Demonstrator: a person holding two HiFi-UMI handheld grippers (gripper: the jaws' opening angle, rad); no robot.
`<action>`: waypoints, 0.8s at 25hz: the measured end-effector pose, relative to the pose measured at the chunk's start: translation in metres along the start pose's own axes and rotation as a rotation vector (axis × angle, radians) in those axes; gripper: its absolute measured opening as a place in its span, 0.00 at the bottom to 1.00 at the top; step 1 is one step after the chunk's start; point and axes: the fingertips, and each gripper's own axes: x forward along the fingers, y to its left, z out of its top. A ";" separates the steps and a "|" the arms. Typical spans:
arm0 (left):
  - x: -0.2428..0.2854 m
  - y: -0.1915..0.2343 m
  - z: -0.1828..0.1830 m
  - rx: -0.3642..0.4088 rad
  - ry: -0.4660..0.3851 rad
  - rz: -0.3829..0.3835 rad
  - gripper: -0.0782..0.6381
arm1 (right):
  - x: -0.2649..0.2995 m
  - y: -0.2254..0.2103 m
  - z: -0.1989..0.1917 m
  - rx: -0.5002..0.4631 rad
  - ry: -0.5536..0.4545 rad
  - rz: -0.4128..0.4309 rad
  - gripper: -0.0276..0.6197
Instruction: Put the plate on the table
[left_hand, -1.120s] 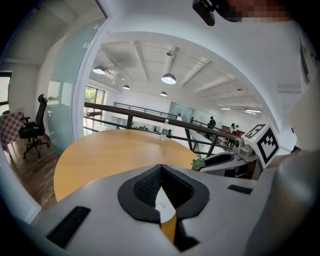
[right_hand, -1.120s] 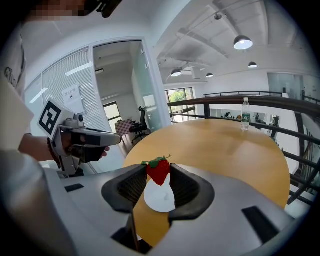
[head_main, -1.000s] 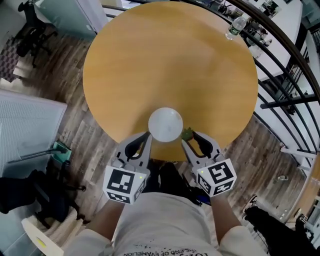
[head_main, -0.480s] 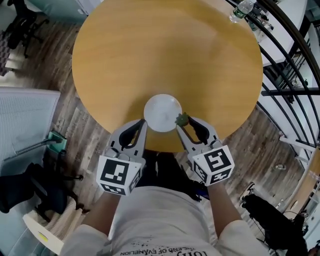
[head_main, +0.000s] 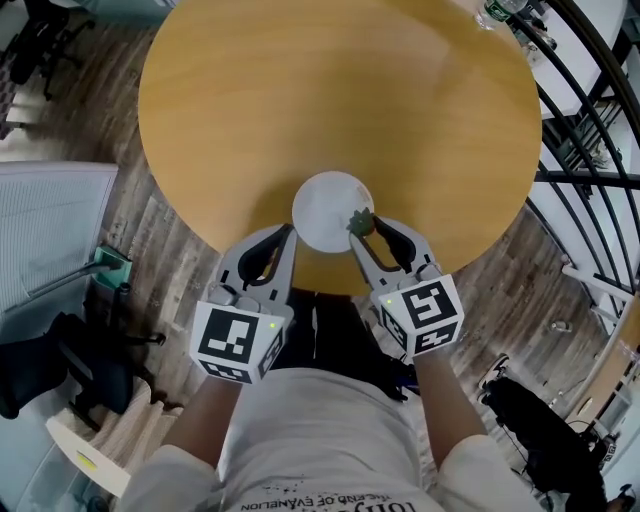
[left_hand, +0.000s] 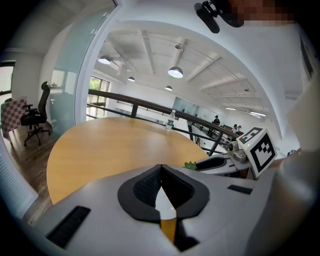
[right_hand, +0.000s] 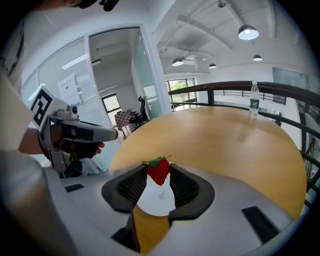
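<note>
A white plate (head_main: 327, 205) lay on the round wooden table (head_main: 300, 90), low in the centre of the head view and close to the table's near edge, with a handheld gripper at either side of it. The right gripper (head_main: 361, 229) pinched a strawberry (head_main: 358, 219) between its pads, just above the plate's right rim. The left gripper (head_main: 287, 232) had its tips pressed together on nothing at the plate's lower left.

The likeliest mishap was the fruit slipping. It was held only at its sides, and a loosened or jolted grip could drop it on the rim and send it rolling off the nearby edge. A harder squeeze could bruise it. Either set of tips, so close to the rim, could also nudge the plate toward that edge.

Whether the left tips touched the rim could not be told. That gripper's own view showed only a white sliver of plate behind its pads. Whether the berry touched the plate was also unclear. A water bottle (head_main: 495, 12) was cut off at the upper right.
</note>
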 end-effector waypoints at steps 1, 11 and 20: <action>0.001 0.002 -0.001 -0.003 0.001 0.003 0.14 | 0.004 0.000 -0.003 -0.011 0.011 -0.004 0.28; 0.003 0.007 -0.008 -0.004 0.011 0.013 0.14 | 0.048 -0.004 -0.036 -0.120 0.140 -0.036 0.28; -0.003 0.009 -0.018 -0.019 0.031 0.017 0.14 | 0.078 -0.003 -0.061 -0.192 0.240 -0.043 0.28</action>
